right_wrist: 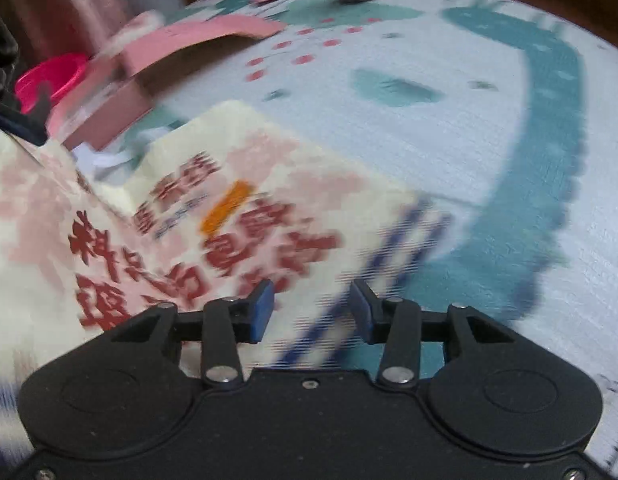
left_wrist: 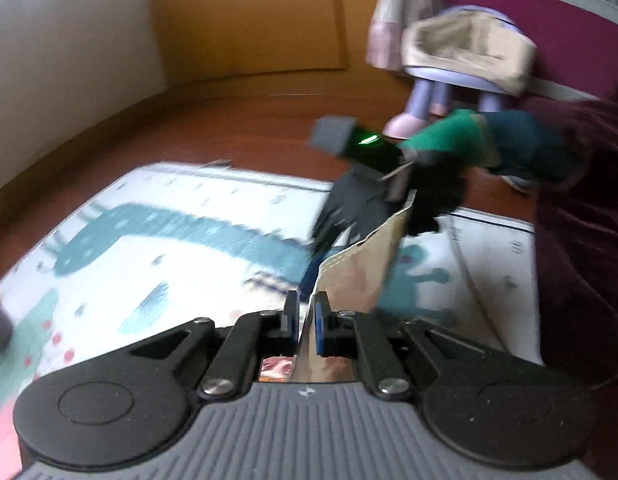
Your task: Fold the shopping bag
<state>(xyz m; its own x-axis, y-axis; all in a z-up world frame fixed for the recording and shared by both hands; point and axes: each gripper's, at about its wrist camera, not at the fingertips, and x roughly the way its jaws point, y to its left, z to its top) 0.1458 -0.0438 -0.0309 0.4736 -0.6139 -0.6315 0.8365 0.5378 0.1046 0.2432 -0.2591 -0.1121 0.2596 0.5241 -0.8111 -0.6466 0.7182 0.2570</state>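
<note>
The shopping bag [right_wrist: 237, 208] is cream paper with red characters, an orange mark and blue stripes. It lies tilted over the play mat. In the left wrist view its brown inner side [left_wrist: 361, 264] rises as a narrow strip from my left gripper [left_wrist: 306, 312], which is shut on the bag's edge. A hand in a green and blue glove [left_wrist: 461, 140] holds the right gripper [left_wrist: 351, 212] at the strip's far top corner, blurred. In its own view my right gripper [right_wrist: 313, 308] has its jaws apart just above the bag's printed face and blue stripes. Neither pad visibly presses on anything.
A white play mat [left_wrist: 169, 240] with teal shapes covers the brown floor. A pink cardboard box [right_wrist: 181, 48] and a pink bowl [right_wrist: 49, 80] sit left of the bag. A lilac stool with a beige cushion [left_wrist: 465, 52] stands beyond the mat. A maroon sleeve [left_wrist: 581, 240] fills the right.
</note>
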